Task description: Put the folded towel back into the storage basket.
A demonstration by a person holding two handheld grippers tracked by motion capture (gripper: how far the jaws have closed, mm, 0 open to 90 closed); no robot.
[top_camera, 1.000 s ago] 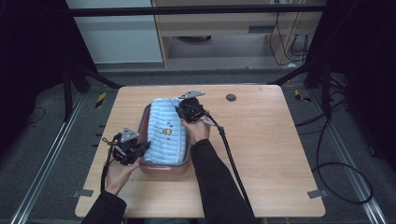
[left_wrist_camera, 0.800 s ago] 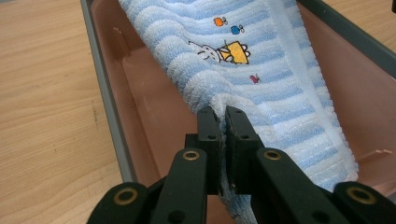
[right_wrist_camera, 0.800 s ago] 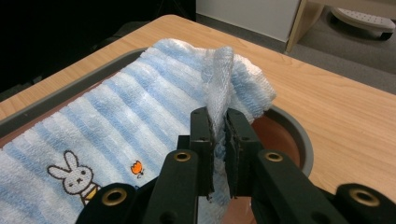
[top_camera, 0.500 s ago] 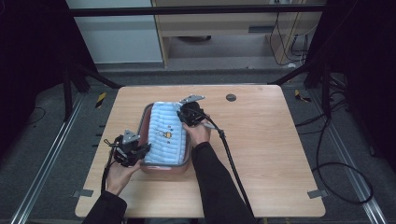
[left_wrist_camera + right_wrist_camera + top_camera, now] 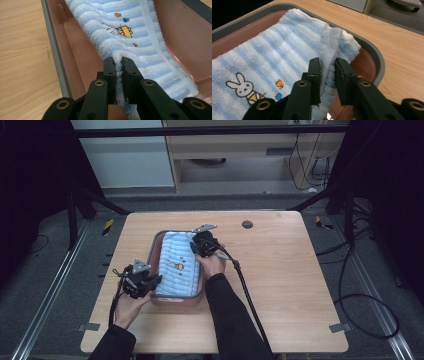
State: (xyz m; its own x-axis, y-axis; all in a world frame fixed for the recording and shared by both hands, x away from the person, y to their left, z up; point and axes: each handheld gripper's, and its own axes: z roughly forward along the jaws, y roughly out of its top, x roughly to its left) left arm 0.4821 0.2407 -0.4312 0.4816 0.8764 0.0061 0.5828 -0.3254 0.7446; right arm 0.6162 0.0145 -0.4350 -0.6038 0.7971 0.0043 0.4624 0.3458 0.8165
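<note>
Both grippers, left gripper (image 5: 150, 281) and right gripper (image 5: 199, 244), stay pinched on the towel (image 5: 178, 265), seemingly drawn slightly nearer.

Light wooden table (image 5: 280, 285) sitting on grey carpeted floor (image 5: 210, 200). Metal floor rails (image 5: 47, 300) running along both sides. Pale wooden cabinet (image 5: 240, 150) standing behind the table, white panel (image 5: 120, 155) beside it. Black cables (image 5: 365, 310) lying coiled at right. Dark frame legs (image 5: 80, 205) flanking the table; side areas lying in shadow.
</note>
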